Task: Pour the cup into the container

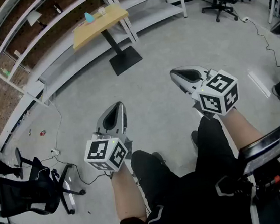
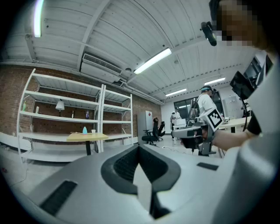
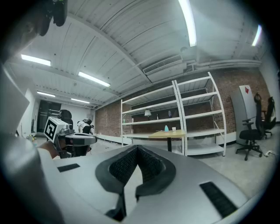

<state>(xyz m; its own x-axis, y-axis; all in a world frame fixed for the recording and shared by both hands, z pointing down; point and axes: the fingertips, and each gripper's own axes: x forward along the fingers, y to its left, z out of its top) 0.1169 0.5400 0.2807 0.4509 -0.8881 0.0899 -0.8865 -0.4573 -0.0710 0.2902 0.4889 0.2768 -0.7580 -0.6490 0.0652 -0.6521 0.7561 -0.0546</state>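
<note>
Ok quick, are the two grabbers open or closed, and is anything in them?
The left gripper: closed, holding nothing.
The right gripper: closed, holding nothing.

Left gripper (image 1: 114,118) and right gripper (image 1: 186,78) held out side by side — jaws together, nothing between them.

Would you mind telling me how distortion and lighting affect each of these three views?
Head view: even light, faint shadows, floor bowed at the edges. Left gripper view: strong fisheye, dark corners, shelving curved. Right gripper view: same fisheye, ceiling lamp glaring white.
</note>
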